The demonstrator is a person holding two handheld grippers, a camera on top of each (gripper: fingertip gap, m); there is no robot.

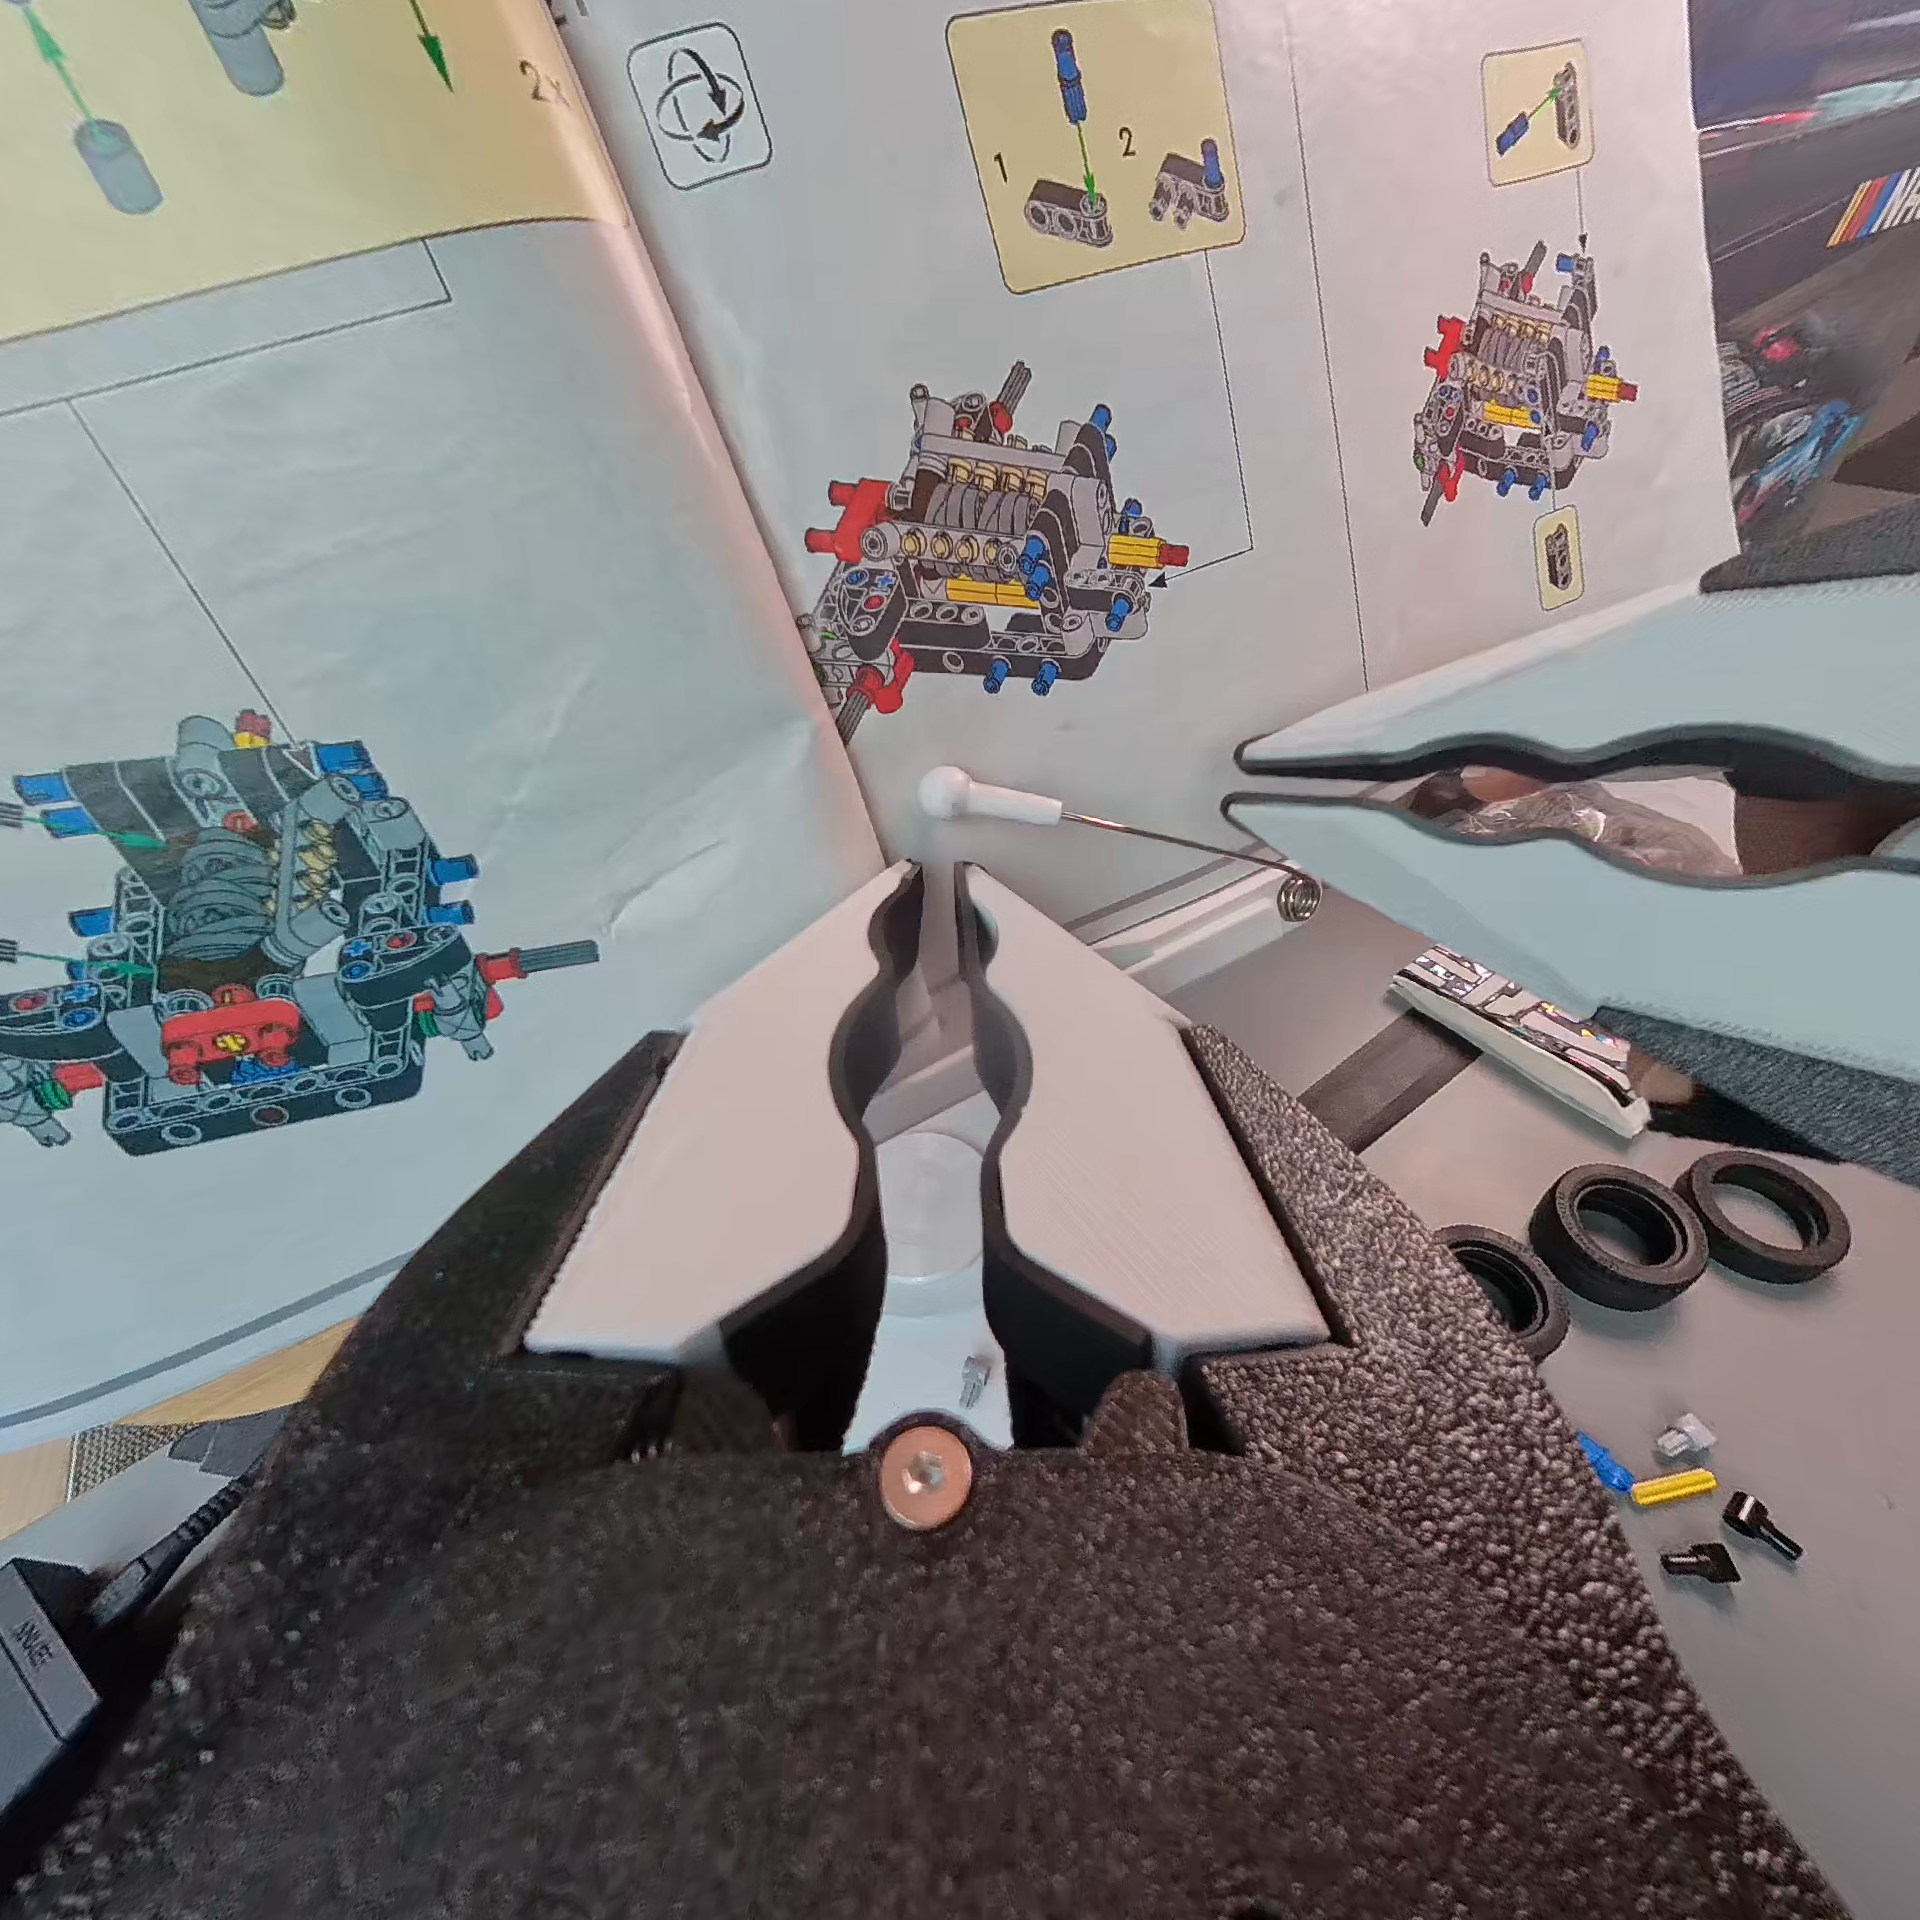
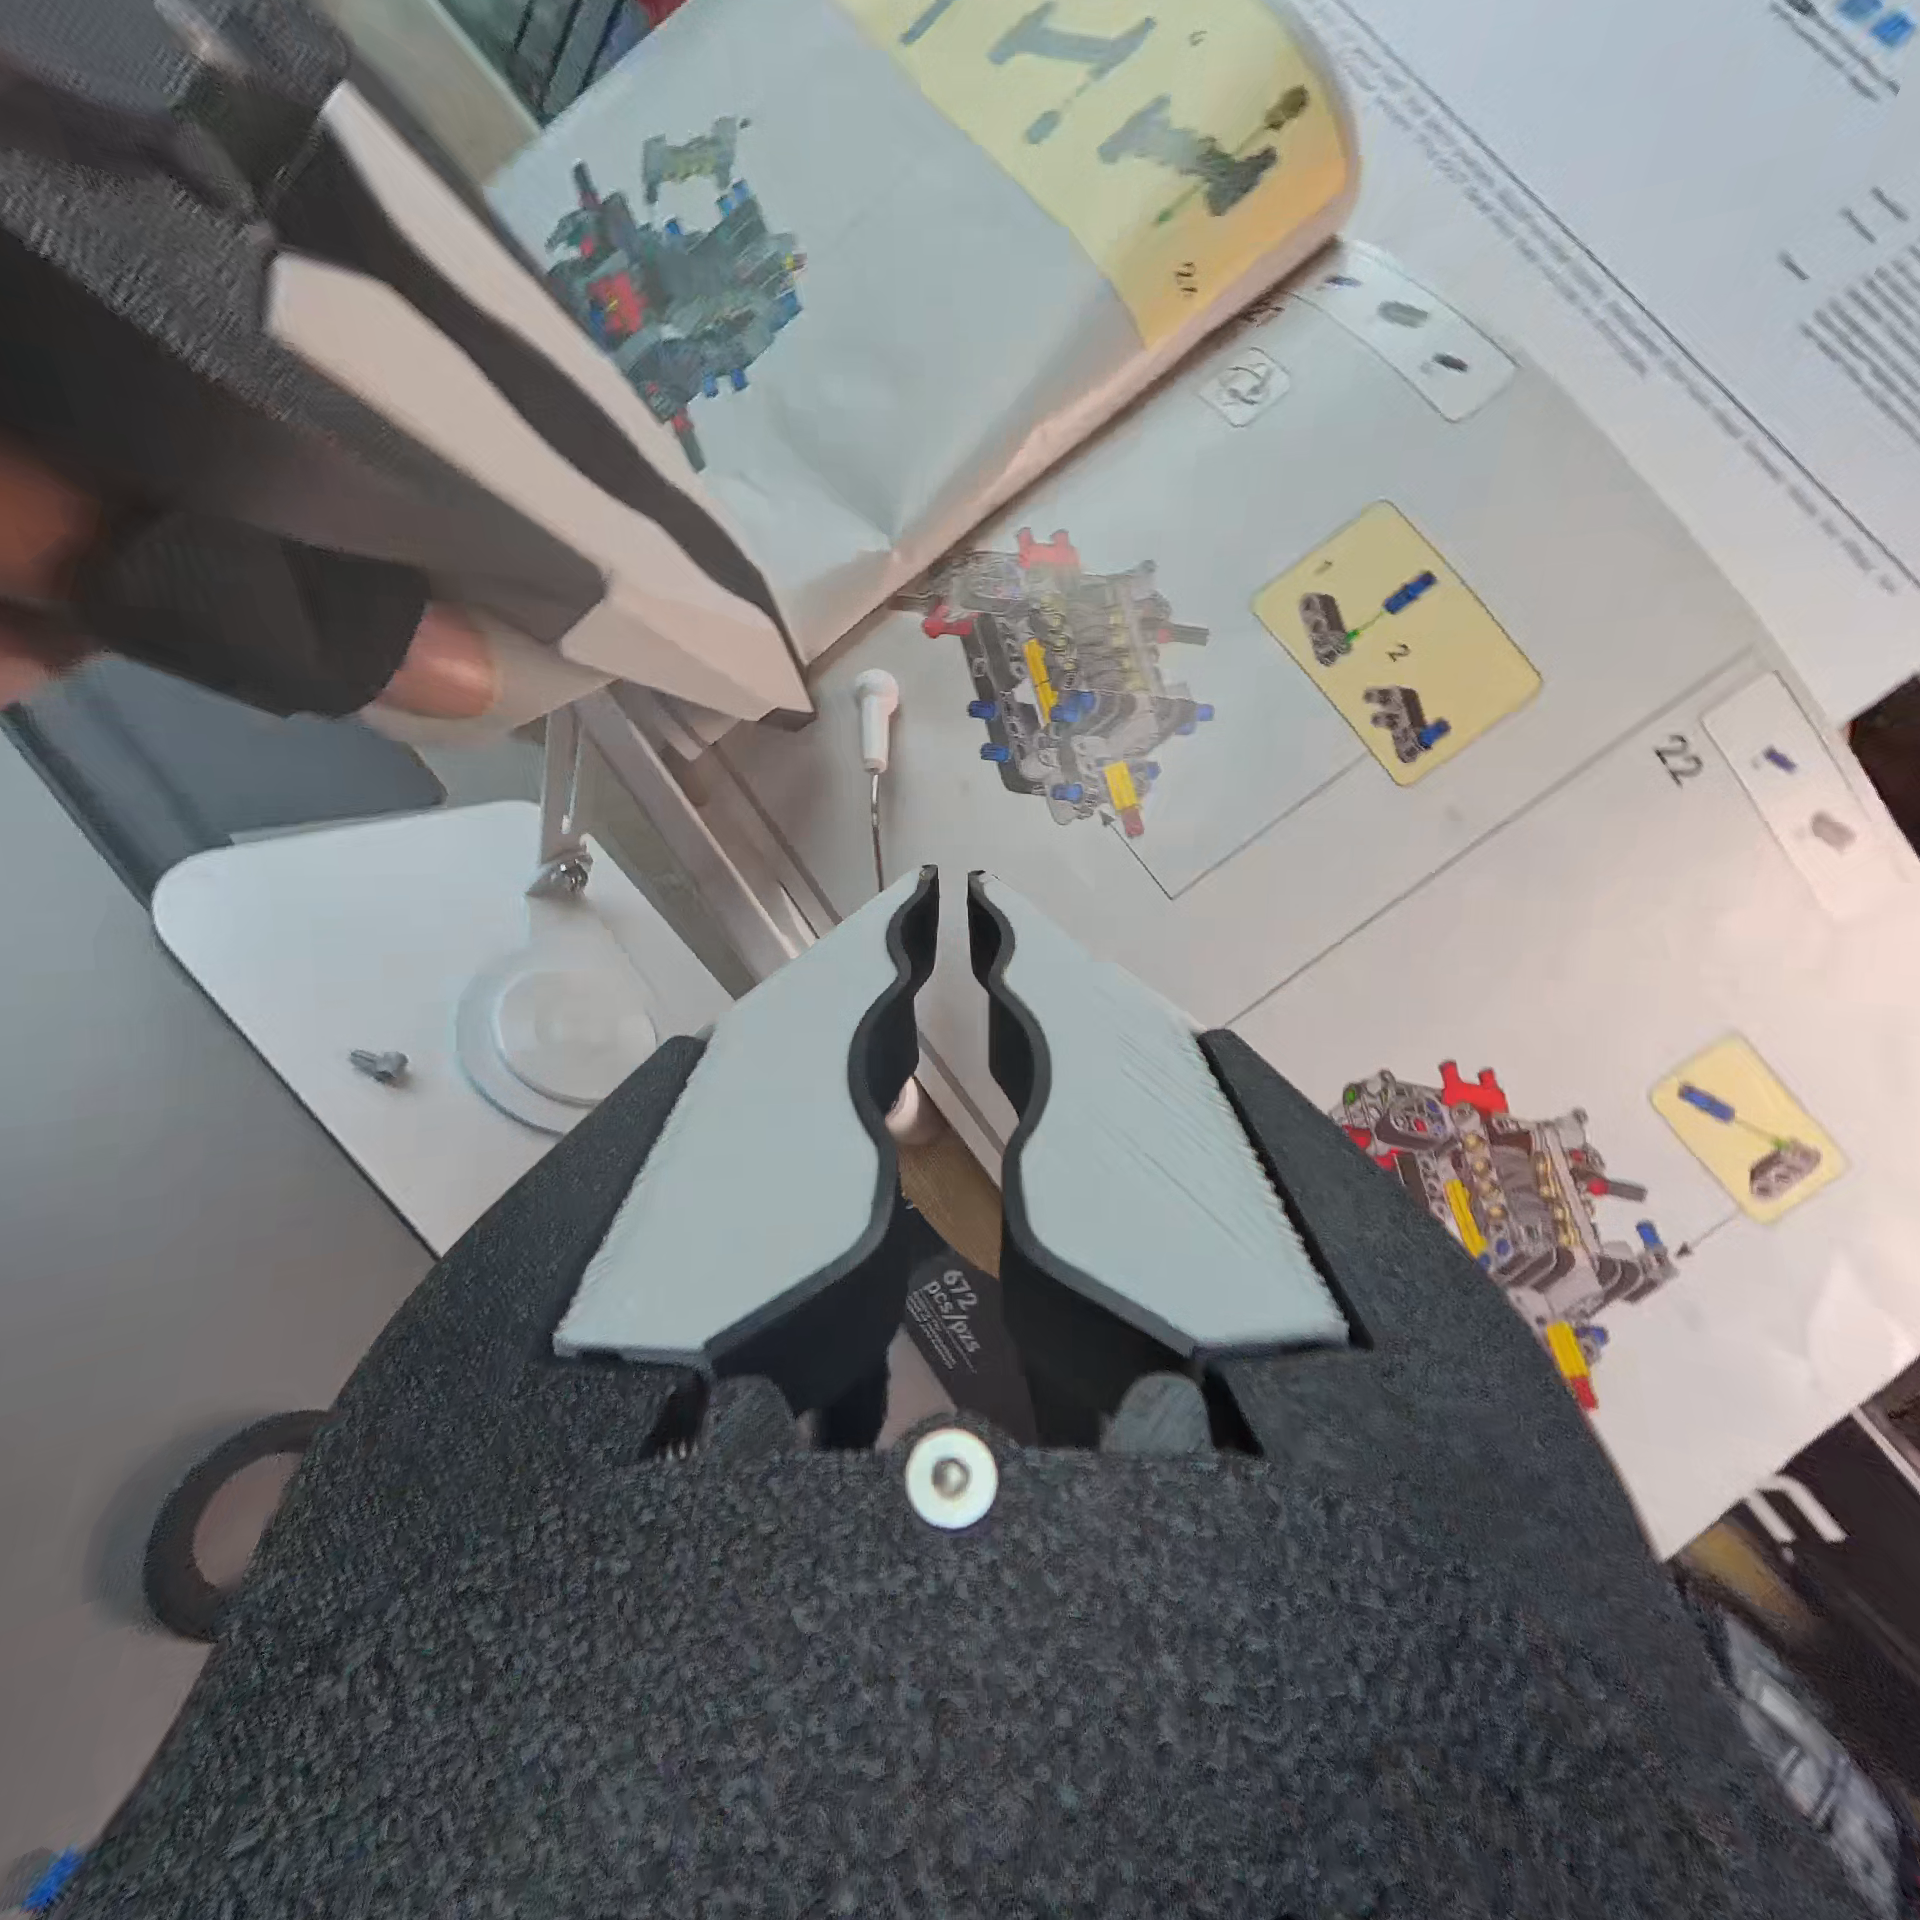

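An open building-instruction booklet [image 1: 416, 520] leans on a white stand [image 2: 312, 935]. A wire page holder with a white tip [image 1: 977, 798] lies across the lower part of the right page [image 2: 1351, 935]. My left gripper [image 1: 940, 868] sits at the bottom of the booklet's spine, just below that tip. Its jaws are closed to a thin slit with nothing between them. My right gripper [image 2: 953, 876] sits at the lower edge of the right page, next to the wire [image 2: 878, 821]. Its jaws are also closed to a slit and hold nothing. Each gripper shows in the other's view: the right one [image 1: 1234, 784], the left one [image 2: 805, 709].
Three black tyres [image 1: 1621, 1236] and small loose parts [image 1: 1673, 1488] lie on the grey table to the right. A small grey pin [image 2: 379, 1065] rests on the stand's base. A printed box [image 1: 1818, 312] stands behind the booklet. A gloved hand [image 2: 260, 603] holds the left gripper. Some 6 cm of space lies between my two pairs of fingers.
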